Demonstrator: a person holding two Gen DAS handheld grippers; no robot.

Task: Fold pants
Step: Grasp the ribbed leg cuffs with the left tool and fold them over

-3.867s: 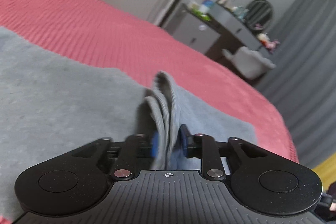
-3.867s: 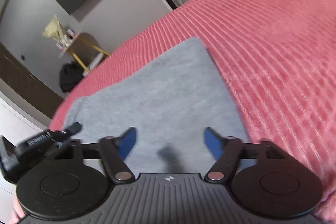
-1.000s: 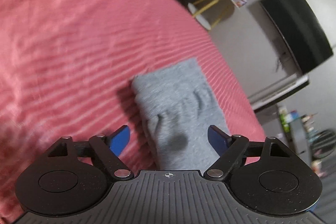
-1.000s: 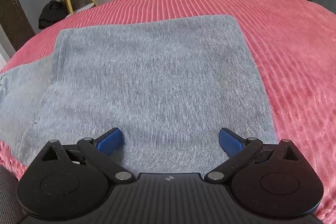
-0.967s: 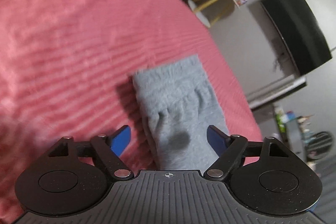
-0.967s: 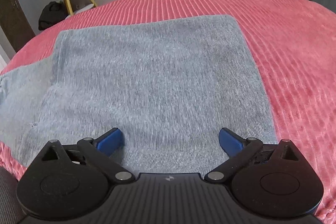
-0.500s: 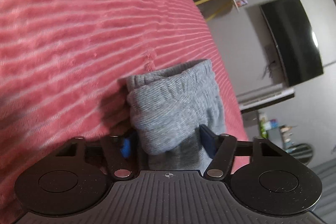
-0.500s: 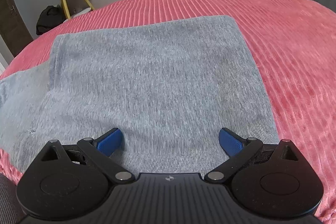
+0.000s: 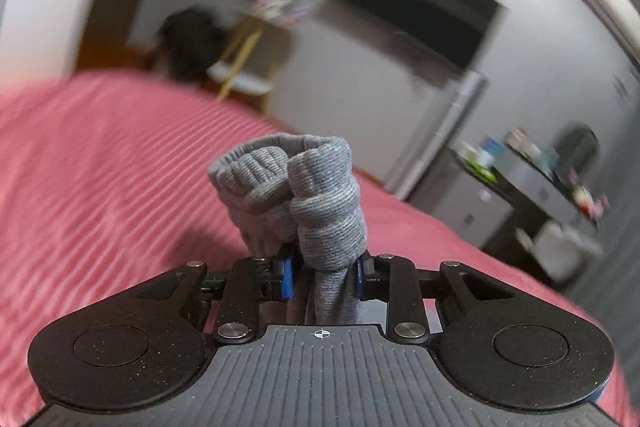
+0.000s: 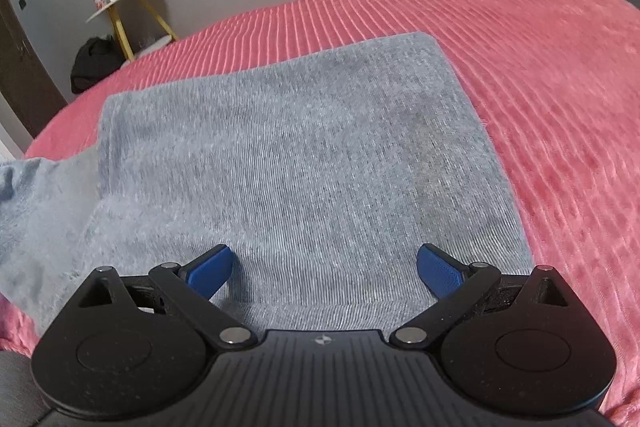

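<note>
- Left gripper point(image 9: 323, 273) sits up above the pink bed cover point(image 9: 100, 179). Its jaws have just been closing and now pinch a bunched grey cuff of the pants point(image 9: 316, 195).
- Right gripper point(image 10: 324, 273) tips down, jaws wide apart, holding nothing.
- Pants point(image 10: 304, 155) lie flat and folded under it.
- Bare cover lies on their right.

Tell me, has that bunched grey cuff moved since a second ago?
Yes. The grey cuff lay flat on the pink bedspread; now the left tool, having just closed on it, holds it raised above the bed.
</note>
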